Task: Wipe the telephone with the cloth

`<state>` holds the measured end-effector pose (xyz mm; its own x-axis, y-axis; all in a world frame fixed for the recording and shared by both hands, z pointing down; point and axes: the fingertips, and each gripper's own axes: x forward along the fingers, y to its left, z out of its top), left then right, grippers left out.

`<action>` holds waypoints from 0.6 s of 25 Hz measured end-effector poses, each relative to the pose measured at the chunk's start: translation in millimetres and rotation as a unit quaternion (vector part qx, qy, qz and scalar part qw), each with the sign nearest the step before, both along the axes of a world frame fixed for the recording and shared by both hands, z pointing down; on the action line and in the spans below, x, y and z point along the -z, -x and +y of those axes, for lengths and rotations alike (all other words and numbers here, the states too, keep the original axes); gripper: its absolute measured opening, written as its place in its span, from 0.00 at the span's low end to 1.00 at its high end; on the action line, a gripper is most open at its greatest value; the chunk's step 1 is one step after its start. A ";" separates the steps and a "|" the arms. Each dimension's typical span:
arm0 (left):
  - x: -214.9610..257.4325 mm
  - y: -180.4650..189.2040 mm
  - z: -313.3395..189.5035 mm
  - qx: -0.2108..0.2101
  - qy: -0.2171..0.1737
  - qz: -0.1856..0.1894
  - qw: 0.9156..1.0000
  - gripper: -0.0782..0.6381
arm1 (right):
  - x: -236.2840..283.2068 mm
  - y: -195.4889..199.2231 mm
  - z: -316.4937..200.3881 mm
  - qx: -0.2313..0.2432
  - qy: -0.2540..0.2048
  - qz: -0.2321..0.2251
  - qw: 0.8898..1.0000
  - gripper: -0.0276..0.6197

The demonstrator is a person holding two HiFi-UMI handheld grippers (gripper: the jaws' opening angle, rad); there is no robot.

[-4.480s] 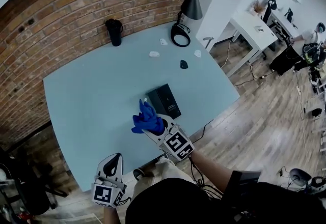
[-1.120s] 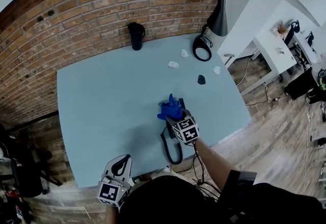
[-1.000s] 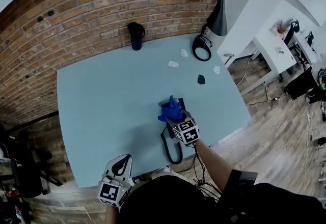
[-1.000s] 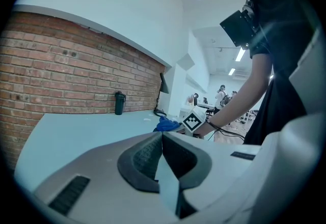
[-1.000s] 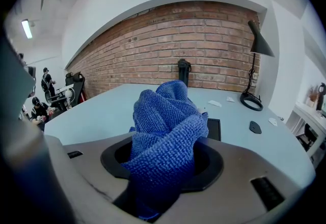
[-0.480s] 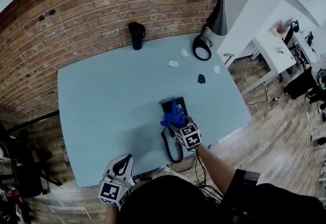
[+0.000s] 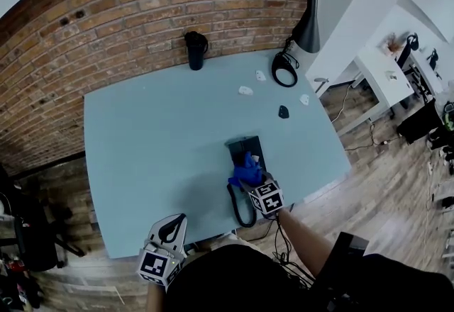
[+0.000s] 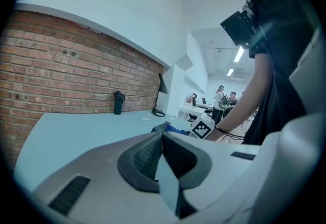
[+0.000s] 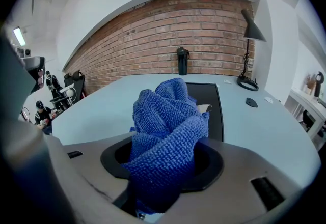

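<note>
The telephone (image 7: 246,147) lay just right of centre in the head view, a dark slab on the pale blue table (image 7: 149,140), with its black cord (image 7: 239,207) looping toward the lower edge. The blue cloth (image 7: 246,170) sat bunched over the telephone's lower end, apparently touching it, while the upper end showed bare. My right gripper (image 9: 162,174) had its claw clamped on that cloth, whose folds filled the middle of the right gripper view. I judged the wipe to be under way. The lower end was being rubbed, and the upper end and sides were perhaps left to do, though no view showed which parts were clean. My left gripper (image 7: 169,224) waited at the lower left, off the table's edge, claw pinched together on nothing.
</note>
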<state>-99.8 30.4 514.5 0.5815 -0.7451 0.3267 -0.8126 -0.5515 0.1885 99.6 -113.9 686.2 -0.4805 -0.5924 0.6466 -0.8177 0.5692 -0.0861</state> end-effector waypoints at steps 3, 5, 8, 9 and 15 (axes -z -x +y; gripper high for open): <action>0.4 0.1 0.3 -0.001 0.001 -0.003 1.000 0.11 | -5.1 -2.8 8.7 -0.002 0.009 0.000 1.000 0.38; -0.6 -1.4 1.0 -0.003 0.001 -0.003 1.000 0.11 | -8.9 -4.4 14.9 -0.003 0.015 0.000 1.000 0.38; -1.1 -4.3 2.2 -0.002 -0.002 0.002 1.000 0.11 | -13.9 -6.8 25.0 0.000 0.024 0.005 1.000 0.37; -1.1 -5.3 1.9 -0.001 -0.005 0.005 1.000 0.11 | -15.3 -7.4 27.5 0.002 0.029 0.007 1.000 0.37; 4.1 -7.0 1.0 0.001 0.005 0.000 1.000 0.11 | -23.9 -7.2 45.0 0.038 0.141 0.016 0.989 0.37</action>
